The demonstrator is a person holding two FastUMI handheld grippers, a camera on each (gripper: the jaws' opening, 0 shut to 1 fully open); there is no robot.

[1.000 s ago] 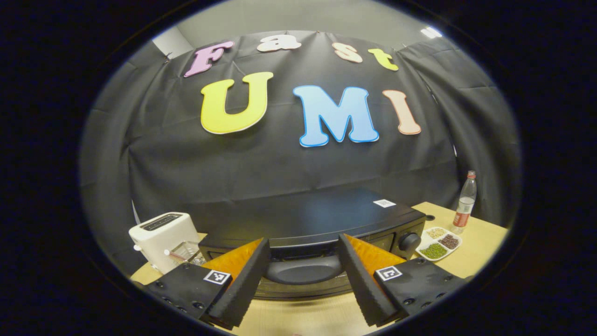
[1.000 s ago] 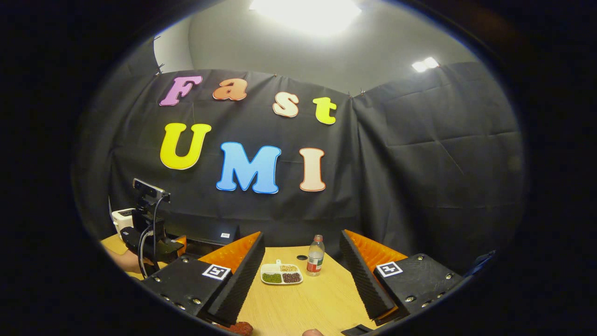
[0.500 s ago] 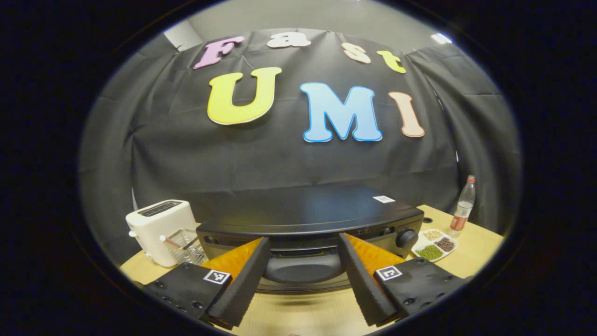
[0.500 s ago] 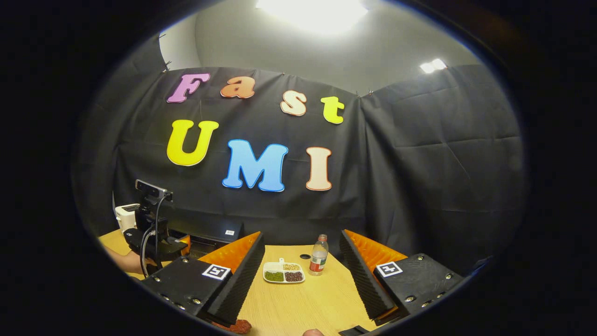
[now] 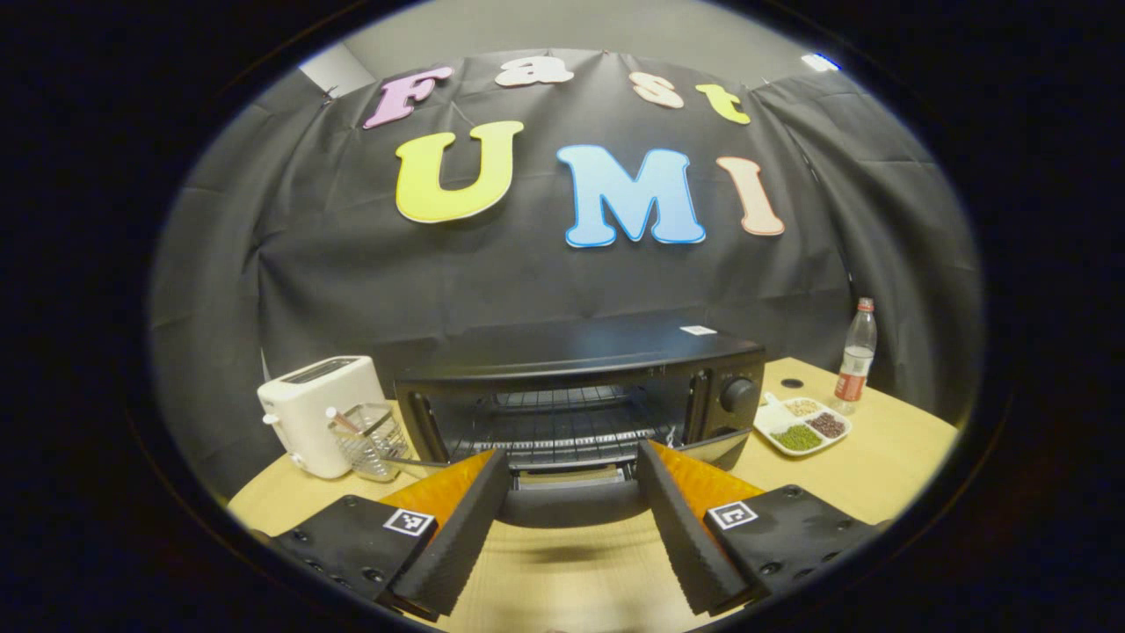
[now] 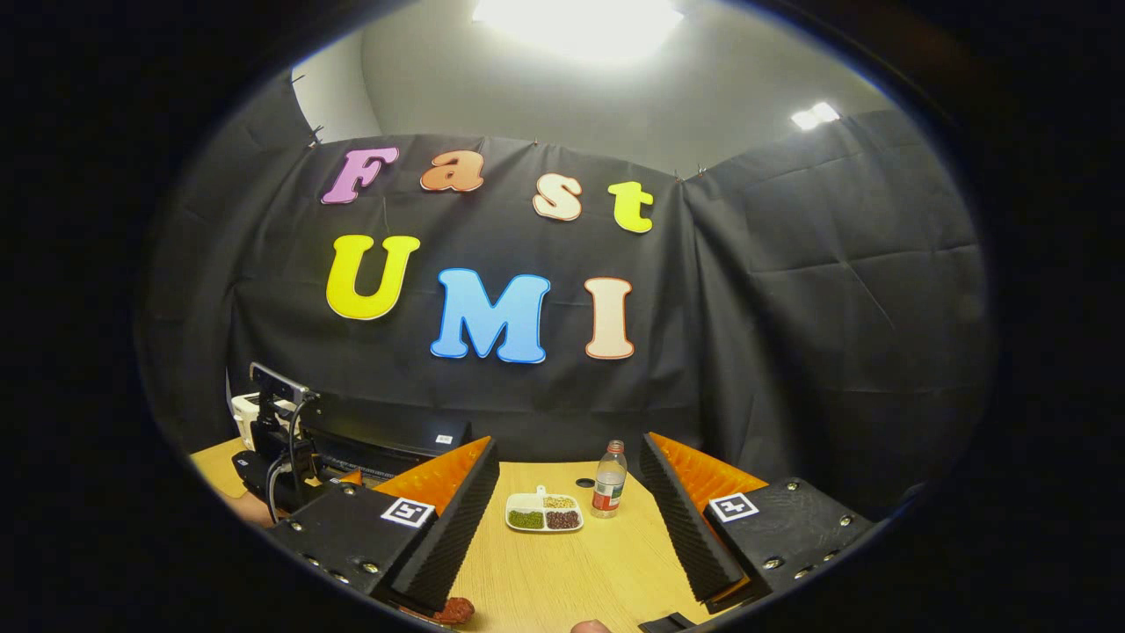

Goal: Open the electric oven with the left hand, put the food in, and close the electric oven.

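The black electric oven (image 5: pixel 580 360) stands mid-table with its door swung down, and wire racks (image 5: pixel 562 422) show inside. The door's handle (image 5: pixel 571 505) lies between the fingers of my left gripper (image 5: pixel 571 455), which stands open around it; I cannot tell whether a finger touches it. My right gripper (image 6: pixel 569 444) hangs open over the table with nothing between its fingers. A reddish-brown piece of food (image 6: pixel 450 608) lies on the table below its left finger. In the right gripper view the left gripper (image 6: pixel 281 457) and a hand sit in front of the oven (image 6: pixel 387 435).
A white toaster (image 5: pixel 312 413) and a clear holder (image 5: pixel 369 440) stand left of the oven. A white divided dish of beans (image 5: pixel 800 426) and a plastic bottle (image 5: pixel 854 356) stand to its right on the wooden table (image 5: pixel 888 457).
The oven door has swung down from nearly shut to open, with its handle staying between my left fingers as that gripper drew back. The right gripper has hardly moved.
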